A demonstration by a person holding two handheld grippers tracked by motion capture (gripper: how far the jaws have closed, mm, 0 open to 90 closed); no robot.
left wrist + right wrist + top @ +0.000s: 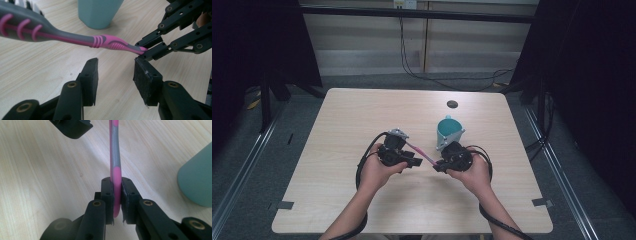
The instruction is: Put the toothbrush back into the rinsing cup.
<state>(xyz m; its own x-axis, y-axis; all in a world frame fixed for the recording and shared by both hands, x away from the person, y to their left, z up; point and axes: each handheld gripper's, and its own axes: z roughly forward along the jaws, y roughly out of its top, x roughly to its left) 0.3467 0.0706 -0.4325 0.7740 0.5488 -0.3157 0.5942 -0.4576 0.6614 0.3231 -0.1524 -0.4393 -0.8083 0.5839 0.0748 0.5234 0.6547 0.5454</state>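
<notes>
- The right gripper (pixel 117 202) pinches the toothbrush (pixel 62 36) by its handle end, between both pads.
- The left gripper (pixel 115 77) stands spread, the handle just beyond its jaws.
- Probably a handover finished; next, tip it into the teal cup (pixel 448 131).

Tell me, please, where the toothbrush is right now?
In the high view, the toothbrush hangs mid-table between both hand-held grippers, its end clamped by the right hand-held gripper, beside the teal cup.

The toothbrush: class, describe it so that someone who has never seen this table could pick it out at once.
On the light wooden table, look just in front of the teal cup, between the person's two hands. The right gripper clamps the handle end of the toothbrush, which is held off the table. It is the one slim grey-and-pink thing there.
</notes>
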